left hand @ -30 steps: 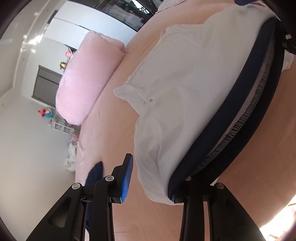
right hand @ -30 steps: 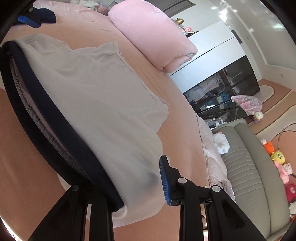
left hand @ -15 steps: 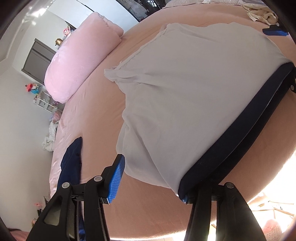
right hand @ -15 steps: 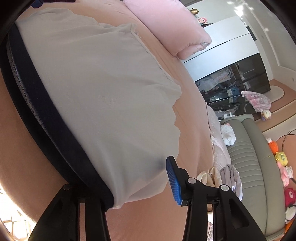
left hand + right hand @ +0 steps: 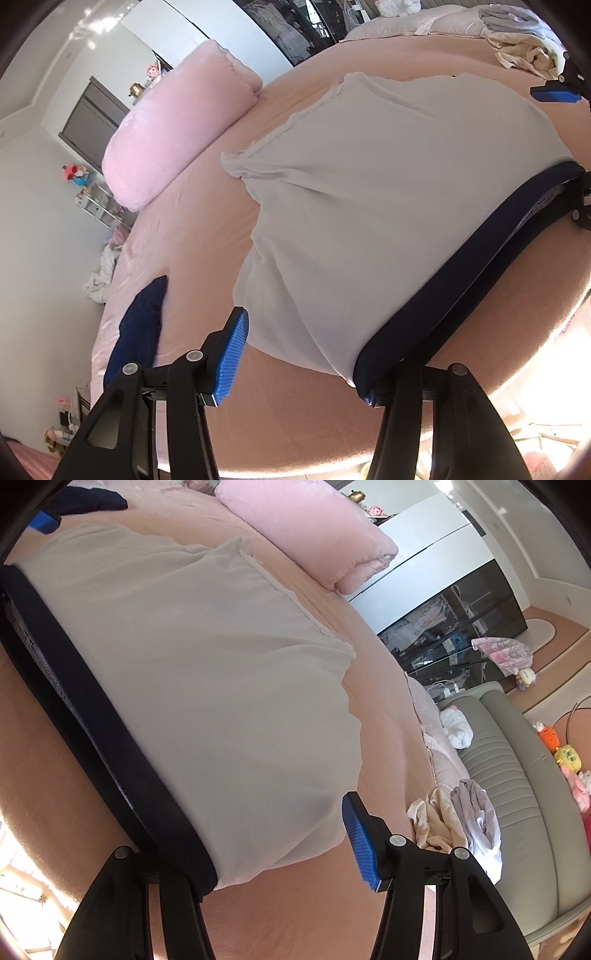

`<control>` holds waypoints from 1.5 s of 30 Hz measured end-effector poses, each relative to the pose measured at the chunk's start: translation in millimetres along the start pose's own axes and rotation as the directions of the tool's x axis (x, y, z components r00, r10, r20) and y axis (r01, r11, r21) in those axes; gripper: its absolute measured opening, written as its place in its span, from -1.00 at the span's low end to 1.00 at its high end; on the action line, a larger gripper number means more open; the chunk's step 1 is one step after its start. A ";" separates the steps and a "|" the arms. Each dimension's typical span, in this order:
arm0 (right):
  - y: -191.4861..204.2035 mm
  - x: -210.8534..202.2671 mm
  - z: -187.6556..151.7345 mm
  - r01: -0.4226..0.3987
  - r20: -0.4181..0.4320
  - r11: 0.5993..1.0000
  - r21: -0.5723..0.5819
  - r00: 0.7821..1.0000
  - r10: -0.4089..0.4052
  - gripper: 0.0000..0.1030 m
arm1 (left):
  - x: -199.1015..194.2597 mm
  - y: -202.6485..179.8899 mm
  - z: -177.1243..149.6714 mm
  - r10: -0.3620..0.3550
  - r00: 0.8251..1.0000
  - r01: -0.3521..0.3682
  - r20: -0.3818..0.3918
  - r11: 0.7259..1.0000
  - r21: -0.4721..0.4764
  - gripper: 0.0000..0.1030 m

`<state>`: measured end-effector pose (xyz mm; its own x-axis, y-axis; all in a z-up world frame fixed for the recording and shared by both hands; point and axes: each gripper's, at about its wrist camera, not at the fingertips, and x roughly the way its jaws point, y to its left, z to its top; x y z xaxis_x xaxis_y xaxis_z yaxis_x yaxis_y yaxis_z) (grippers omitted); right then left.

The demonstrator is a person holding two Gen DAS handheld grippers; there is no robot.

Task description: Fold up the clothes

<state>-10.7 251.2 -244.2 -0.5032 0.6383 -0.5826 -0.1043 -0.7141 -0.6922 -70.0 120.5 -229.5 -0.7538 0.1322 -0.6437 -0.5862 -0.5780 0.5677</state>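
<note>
A peach-pink bed (image 5: 207, 236) fills both views, a white wall behind it and a dark glass cabinet (image 5: 454, 627) toward one o'clock in the right view. The white garment with a navy waistband (image 5: 369, 206) lies flat mid-bed, its waistband toward the grippers. A pink pillow (image 5: 173, 133) sits at ten o'clock in the left view. Only the right view shows the grey sofa (image 5: 517, 775) (at four o'clock); only the left shows a navy cloth (image 5: 140, 328) at eight o'clock. The left gripper (image 5: 299, 373) and right gripper (image 5: 273, 853) each straddle a waistband corner, jaws opening, the pads in view clear of the fabric.
</note>
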 end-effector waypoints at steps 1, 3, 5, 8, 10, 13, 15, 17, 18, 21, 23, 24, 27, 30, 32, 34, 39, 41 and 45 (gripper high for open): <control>1.7 -2.0 0.0 0.003 0.008 1.000 -0.002 1.000 -0.003 0.11 | -3.5 -1.2 0.0 0.013 1.000 -0.013 0.015 1.000 -0.001 0.09; 3.4 -5.6 0.6 -0.009 0.023 1.000 0.004 1.000 0.009 0.11 | -7.9 0.3 0.6 0.014 1.000 -0.013 0.025 1.000 -0.026 0.10; 2.4 -7.6 1.2 -0.035 0.027 0.999 0.028 0.999 0.034 0.12 | -10.4 5.4 1.2 -0.025 1.000 0.026 0.019 0.997 -0.069 0.12; -1.8 -7.1 1.0 -0.073 0.011 0.994 0.086 0.997 0.072 0.12 | -9.2 17.8 1.8 -0.102 0.995 0.099 -0.014 0.983 -0.153 0.13; -7.6 -6.9 1.2 -0.123 0.007 0.983 0.138 0.992 0.123 0.12 | -10.2 26.7 1.6 -0.150 0.988 0.142 -0.023 0.968 -0.209 0.13; -18.5 -8.1 0.6 -0.244 0.016 0.940 0.237 0.969 0.247 0.13 | -13.3 40.6 0.1 -0.227 0.974 0.209 -0.028 0.932 -0.297 0.17; -24.9 -8.0 -1.4 -0.325 0.025 0.896 0.302 0.942 0.334 0.23 | -15.1 48.6 -2.4 -0.273 0.962 0.248 -0.023 0.902 -0.353 0.26; -28.8 -9.6 -2.6 -0.380 0.044 0.859 0.342 0.920 0.389 0.27 | -16.6 58.8 -5.5 -0.341 0.940 0.308 0.000 0.849 -0.430 0.26; -29.7 -11.9 -2.3 -0.397 0.058 0.850 0.345 0.913 0.403 0.27 | -17.1 64.0 -7.2 -0.378 0.926 0.340 0.015 0.814 -0.470 0.27; -30.4 -21.5 0.4 -0.436 0.106 0.831 0.344 0.898 0.427 0.28 | -18.3 79.5 -12.7 -0.473 0.878 0.421 0.069 0.697 -0.581 0.40; -30.4 -26.8 2.9 -0.455 0.132 0.821 0.345 0.890 0.437 0.32 | -17.4 89.0 -17.5 -0.506 0.855 0.448 0.108 0.620 -0.644 0.45; -30.1 -28.7 4.1 -0.459 0.141 0.818 0.347 0.888 0.438 0.38 | -17.3 93.0 -19.5 -0.516 0.847 0.457 0.124 0.589 -0.667 0.45; -27.2 -32.1 9.3 -0.468 0.153 0.813 0.347 0.883 0.444 0.39 | -20.1 98.7 -23.5 -0.502 0.855 0.442 0.132 0.572 -0.690 0.45; -24.8 -30.4 14.7 -0.479 0.155 0.800 0.361 0.877 0.455 0.39 | -19.6 101.6 -26.2 -0.498 0.857 0.436 0.131 0.567 -0.699 0.45; -24.2 -27.1 19.4 -0.502 0.158 0.778 0.377 0.863 0.480 0.39 | -16.7 103.8 -27.5 -0.497 0.858 0.429 0.129 0.558 -0.710 0.45; -22.2 -24.2 23.7 -0.519 0.160 0.759 0.394 0.851 0.500 0.40 | -11.5 107.7 -29.6 -0.499 0.857 0.423 0.128 0.542 -0.726 0.45; -8.8 -23.0 36.6 -0.535 0.165 0.754 0.381 0.842 0.514 0.39 | 7.7 122.9 -26.6 -0.506 0.855 0.404 0.112 0.516 -0.755 0.46; -2.7 -23.2 43.0 -0.547 0.171 0.752 0.367 0.834 0.524 0.40 | 16.3 130.7 -22.3 -0.510 0.852 0.405 0.115 0.505 -0.762 0.46; 9.4 -22.4 55.0 -0.554 0.146 0.768 0.321 0.830 0.538 0.39 | 45.9 146.1 -2.9 -0.562 0.813 0.450 0.152 0.442 -0.776 0.46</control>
<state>-47.6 214.4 -214.2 -0.5995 0.1038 -0.7936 -0.0770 -0.9944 -0.0719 -189.4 39.8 -177.6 -0.3288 0.5546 -0.7644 -0.3677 -0.8207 -0.4372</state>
